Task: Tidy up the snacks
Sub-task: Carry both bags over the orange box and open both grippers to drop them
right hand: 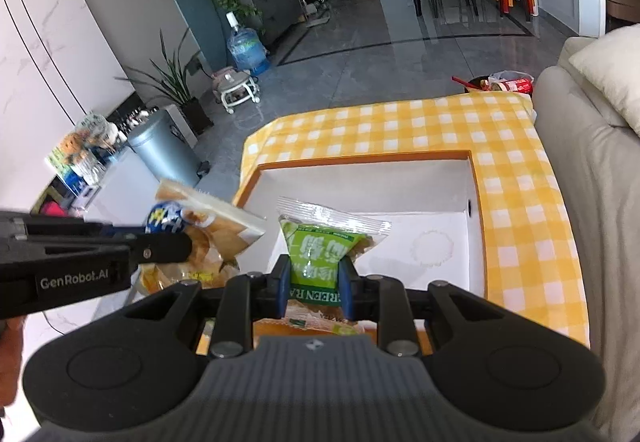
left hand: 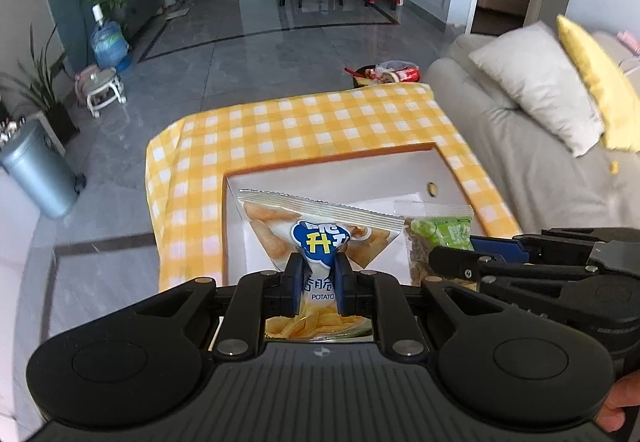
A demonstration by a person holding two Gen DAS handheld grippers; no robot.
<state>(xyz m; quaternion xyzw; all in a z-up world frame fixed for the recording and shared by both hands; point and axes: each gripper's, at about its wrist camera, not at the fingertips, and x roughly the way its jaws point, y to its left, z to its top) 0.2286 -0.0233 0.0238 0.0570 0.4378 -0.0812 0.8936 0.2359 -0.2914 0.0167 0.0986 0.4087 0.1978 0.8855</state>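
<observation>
- Left wrist view is showing the potato chip bag [left hand: 320,242] hanging above the near end of the white box [left hand: 400,170], with the left gripper [left hand: 318,282] pinching it across the middle between blue pads.
- Lower part of that bag is disappearing behind the gripper body, so only chips and the word POTATO are reading clearly.
- Right wrist view is showing the green raisin packet [right hand: 320,254] hovering over the same box's near end, with the right gripper [right hand: 314,288] squeezing it at its waist.
- Packet lettering is getting cut off by the pads; only "GREEN RA" is legible.
- Inside the box, the floor is lying bare apart from a faint ring mark.
- Around the box, the yellow checked cloth [left hand: 320,122] is covering the table.
- Right of the box, a grey sofa [left hand: 500,146] is carrying a pale cushion [left hand: 532,82].
- Left of the box, a grey bin [right hand: 164,150] is standing on the floor.
</observation>
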